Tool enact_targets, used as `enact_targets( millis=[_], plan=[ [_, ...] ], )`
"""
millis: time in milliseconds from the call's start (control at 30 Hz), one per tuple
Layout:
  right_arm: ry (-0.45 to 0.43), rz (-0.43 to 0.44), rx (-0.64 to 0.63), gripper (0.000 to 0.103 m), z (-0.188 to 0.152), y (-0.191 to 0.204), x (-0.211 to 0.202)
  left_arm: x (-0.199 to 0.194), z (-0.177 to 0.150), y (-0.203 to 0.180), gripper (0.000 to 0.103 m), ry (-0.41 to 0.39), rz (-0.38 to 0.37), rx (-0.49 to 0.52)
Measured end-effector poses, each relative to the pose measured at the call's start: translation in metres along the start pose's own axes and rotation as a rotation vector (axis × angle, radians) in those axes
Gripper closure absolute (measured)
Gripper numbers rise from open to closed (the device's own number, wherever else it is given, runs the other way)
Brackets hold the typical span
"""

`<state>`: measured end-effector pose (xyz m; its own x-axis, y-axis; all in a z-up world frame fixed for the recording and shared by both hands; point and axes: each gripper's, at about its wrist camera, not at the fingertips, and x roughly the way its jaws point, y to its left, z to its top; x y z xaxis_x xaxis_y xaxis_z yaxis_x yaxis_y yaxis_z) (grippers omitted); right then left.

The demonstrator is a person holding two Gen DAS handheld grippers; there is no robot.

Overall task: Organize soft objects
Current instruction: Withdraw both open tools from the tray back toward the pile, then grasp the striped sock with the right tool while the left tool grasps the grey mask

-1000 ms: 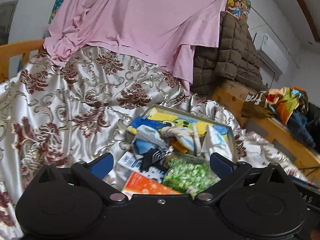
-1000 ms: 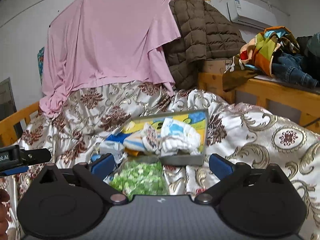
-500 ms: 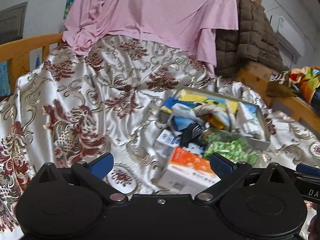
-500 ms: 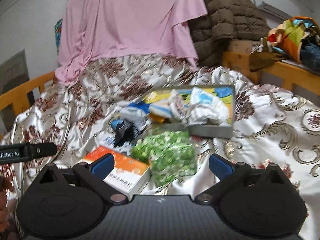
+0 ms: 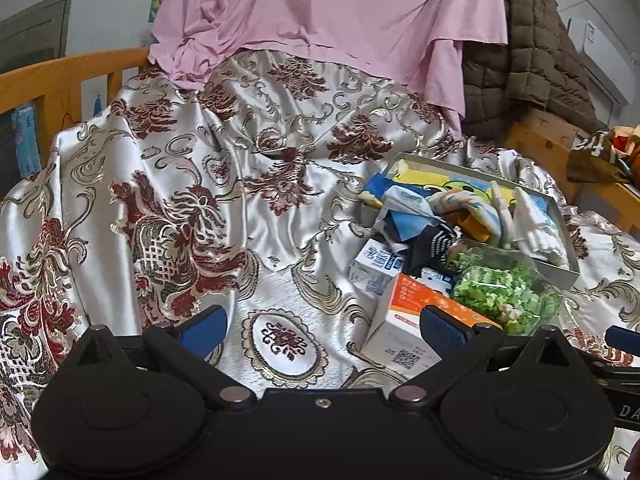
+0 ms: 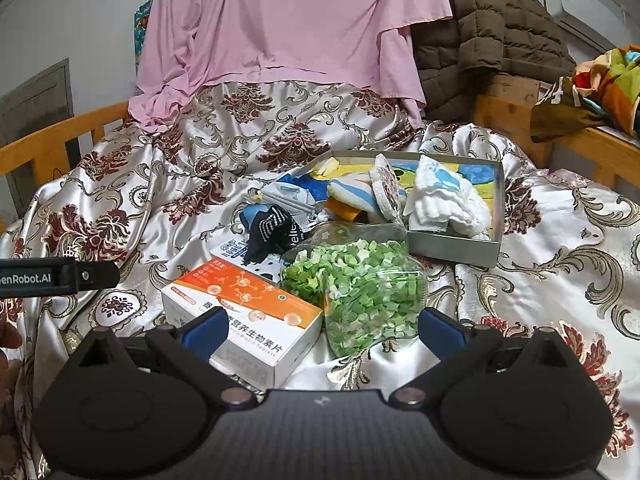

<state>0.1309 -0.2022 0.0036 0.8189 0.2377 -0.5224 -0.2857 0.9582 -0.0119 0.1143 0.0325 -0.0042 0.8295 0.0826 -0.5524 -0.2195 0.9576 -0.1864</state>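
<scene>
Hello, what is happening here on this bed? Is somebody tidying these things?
A person holds two grippers over a bed covered with a floral satin sheet. Both the left gripper and the right gripper are open and hold nothing. Ahead lies a shallow tray with folded white cloths and other small fabric items. In front of it lie a black sock, a clear bag of green pieces and an orange and white box. Nothing is being grasped at this moment.

Soft, even daylight fills both views, with sheen glaring off the satin bedspread; shadows are faint, focus is sharp centrally, and fisheye bending darkens the corners
</scene>
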Motion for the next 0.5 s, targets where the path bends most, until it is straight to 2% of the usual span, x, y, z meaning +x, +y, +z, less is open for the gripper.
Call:
enact_targets(
  millis=[500],
  plan=[
    [-0.089, 0.031, -0.036, 0.000, 0.008, 0.006, 0.013, 0.024, 0.011, 0.001, 0.001, 0.015, 0.083, -0.083]
  ],
)
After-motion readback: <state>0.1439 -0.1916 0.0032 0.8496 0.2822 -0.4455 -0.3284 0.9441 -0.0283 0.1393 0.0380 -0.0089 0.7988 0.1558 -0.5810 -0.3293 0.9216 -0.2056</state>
